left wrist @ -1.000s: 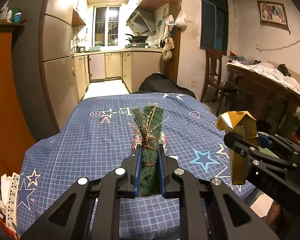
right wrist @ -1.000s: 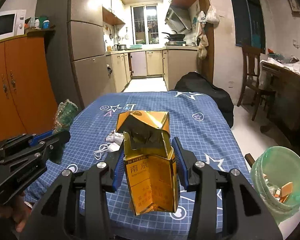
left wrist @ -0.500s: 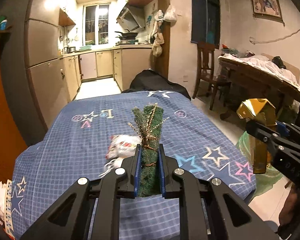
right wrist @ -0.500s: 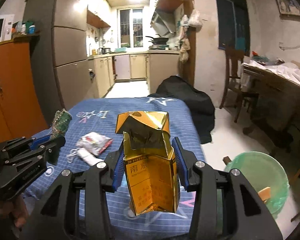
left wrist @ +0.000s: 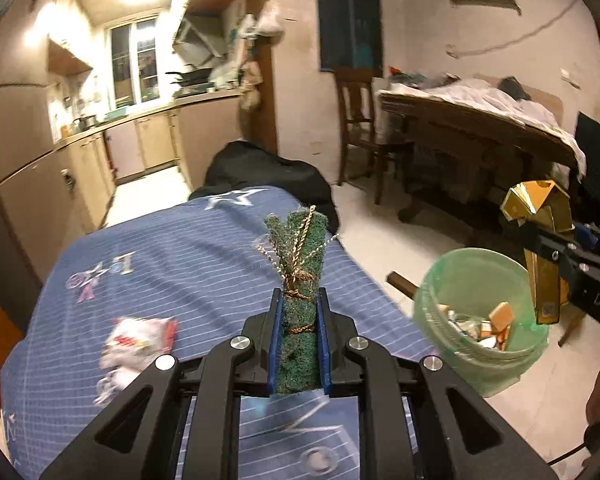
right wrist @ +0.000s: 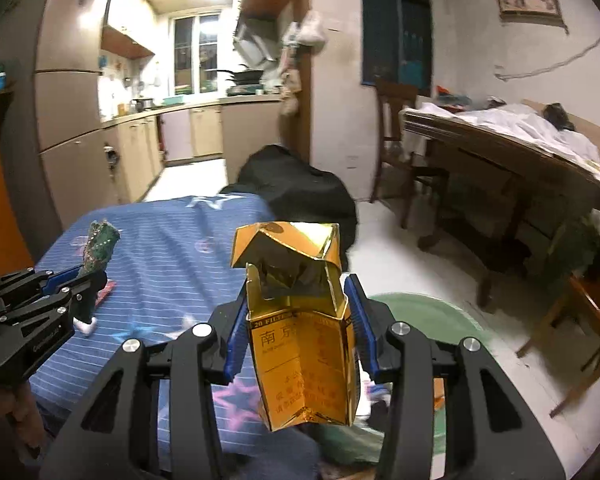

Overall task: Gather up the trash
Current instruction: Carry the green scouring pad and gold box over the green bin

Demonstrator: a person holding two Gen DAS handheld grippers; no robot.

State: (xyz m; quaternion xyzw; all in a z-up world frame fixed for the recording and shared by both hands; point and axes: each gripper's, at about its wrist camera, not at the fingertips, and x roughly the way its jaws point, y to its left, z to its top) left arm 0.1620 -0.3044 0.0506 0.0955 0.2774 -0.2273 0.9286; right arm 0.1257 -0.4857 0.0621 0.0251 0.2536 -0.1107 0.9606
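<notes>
Table [left wrist: 204,248] under a blue checked cloth with star prints, filling the lower left of both views. Beyond its far end, a black bag [left wrist: 268,172] slumped on the pale floor. Further right, a dark wooden table [right wrist: 512,160] draped in white sheeting, with a wooden chair [left wrist: 360,120] just beside it.

Green-lined trash bin [left wrist: 476,312] on the floor just off the blue table's right edge, partly full of scraps and small cartons; in the right wrist view only its rim showing, behind and below the held carton.

Left gripper [left wrist: 299,320] clamped tight on a green scouring-pad bundle [left wrist: 298,264] tied with gold twine, upright between the blue pads and raised above the cloth near the table's right edge. Seen from the right wrist view at far left [right wrist: 88,280], same bundle poking up from it.

Right gripper [right wrist: 300,332] closed on a crumpled gold cigarette carton [right wrist: 300,320], torn lid flipped up, pads pressing both sides. From the left wrist view, carton [left wrist: 540,240] hanging over the bin's right rim.

White-and-red wrapper [left wrist: 140,340] lying on the cloth at lower left, blurred.
</notes>
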